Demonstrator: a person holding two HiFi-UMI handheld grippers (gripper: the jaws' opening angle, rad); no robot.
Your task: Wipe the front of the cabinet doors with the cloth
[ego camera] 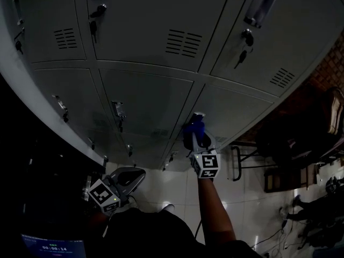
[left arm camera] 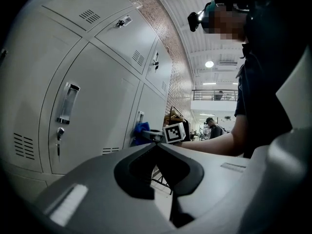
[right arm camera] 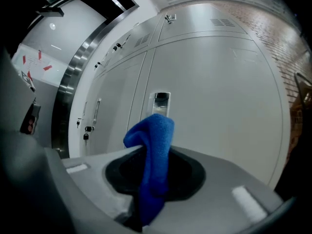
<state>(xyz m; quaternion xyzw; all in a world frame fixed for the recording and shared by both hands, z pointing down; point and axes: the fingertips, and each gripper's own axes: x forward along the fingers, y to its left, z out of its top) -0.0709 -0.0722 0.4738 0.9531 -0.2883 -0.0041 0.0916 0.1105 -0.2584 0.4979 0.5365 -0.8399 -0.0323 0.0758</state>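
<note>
The blue cloth (right arm camera: 152, 155) is clamped between the fingers of the right gripper (right arm camera: 156, 150). A folded bunch stands up past the fingertips, and the rest runs back between them towards the camera.

Just beyond the cloth is a grey metal cabinet door (right arm camera: 214, 96), smooth and plain. Its recessed handle (right arm camera: 161, 103) shows directly behind the top of the cloth. The cloth is held close against this door, but none of the views shows whether it touches the metal. In the head view the cloth sits by the seam between two doors of the lower row.

More doors spread out around the cloth in stacked rows, with louvred vents (ego camera: 183, 42), handles, and keys (ego camera: 244, 39) hanging in locks. The person's forearm (ego camera: 215, 208) reaches back from the cloth, behind the right gripper's marker cube.

Below the cloth is a glossy white tiled floor (ego camera: 177, 190). To the right of the cloth are a brick wall (ego camera: 328, 71) and some dark chairs (ego camera: 301, 138). The head view is dim. The left gripper view shows a bright hall with ceiling lights beyond the cloth.

The left gripper (left arm camera: 157, 144) hangs below and to the left of the cloth, well apart from it and away from the doors. Its fingers are together at the tips, with nothing between them.
</note>
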